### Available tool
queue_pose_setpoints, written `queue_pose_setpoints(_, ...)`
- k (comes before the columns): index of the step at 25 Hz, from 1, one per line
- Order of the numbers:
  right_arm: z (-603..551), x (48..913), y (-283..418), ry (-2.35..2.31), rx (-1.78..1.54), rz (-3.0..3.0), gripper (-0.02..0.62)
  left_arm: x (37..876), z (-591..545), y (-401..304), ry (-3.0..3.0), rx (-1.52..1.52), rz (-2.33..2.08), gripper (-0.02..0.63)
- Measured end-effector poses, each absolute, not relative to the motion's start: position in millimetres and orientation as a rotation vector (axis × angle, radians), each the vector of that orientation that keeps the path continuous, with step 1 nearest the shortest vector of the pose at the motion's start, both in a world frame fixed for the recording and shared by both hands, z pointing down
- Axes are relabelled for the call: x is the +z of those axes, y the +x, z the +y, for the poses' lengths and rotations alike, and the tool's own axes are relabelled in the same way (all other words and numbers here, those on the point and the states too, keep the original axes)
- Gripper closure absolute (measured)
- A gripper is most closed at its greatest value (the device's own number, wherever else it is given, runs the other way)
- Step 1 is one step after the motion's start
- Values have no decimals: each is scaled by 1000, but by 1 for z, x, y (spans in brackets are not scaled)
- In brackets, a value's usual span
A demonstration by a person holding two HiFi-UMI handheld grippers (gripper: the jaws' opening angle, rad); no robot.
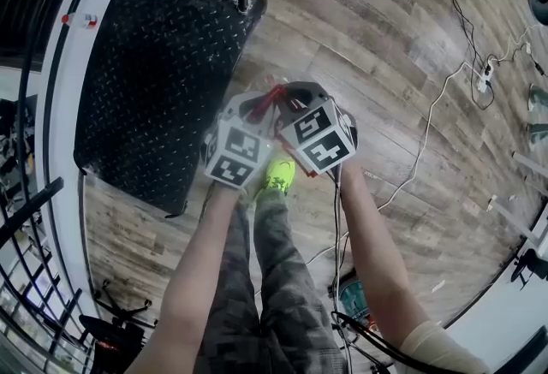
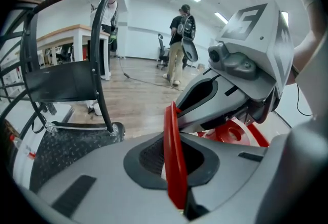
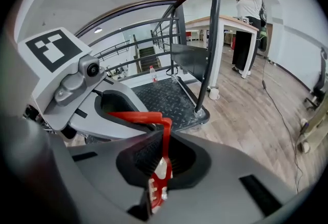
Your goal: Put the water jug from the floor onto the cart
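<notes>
Jug handle (image 2: 172, 136) pinched in left gripper (image 2: 173, 166) and right gripper (image 3: 160, 164); cart (image 1: 154, 81) close alongside, nearer left gripper.

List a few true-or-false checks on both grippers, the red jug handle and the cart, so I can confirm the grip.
1. The left gripper is shut on the red handle. True.
2. The right gripper is open and empty. False: it also clamps the red handle.
3. In the head view the cart lies to the right of the grippers. False: it lies to their left.
4. The two grippers sit close together, side by side. True.
</notes>
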State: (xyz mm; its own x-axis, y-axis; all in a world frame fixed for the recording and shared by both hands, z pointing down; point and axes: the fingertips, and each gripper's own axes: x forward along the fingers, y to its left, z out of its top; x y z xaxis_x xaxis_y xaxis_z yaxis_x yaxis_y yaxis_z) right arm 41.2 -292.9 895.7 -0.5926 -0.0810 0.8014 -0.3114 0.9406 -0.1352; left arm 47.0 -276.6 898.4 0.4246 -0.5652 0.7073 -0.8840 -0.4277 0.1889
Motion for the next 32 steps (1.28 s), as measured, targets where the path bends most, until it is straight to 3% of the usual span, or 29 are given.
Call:
queue_pose_setpoints(15, -263, 856, 75, 361, 446, -2165, 577, 855, -252, 80, 2223, 822, -1125, 591)
queue_pose_setpoints(32, -300, 708, 57, 452, 400, -2259, 577, 709, -289, 61, 2312, 838, -1197, 592)
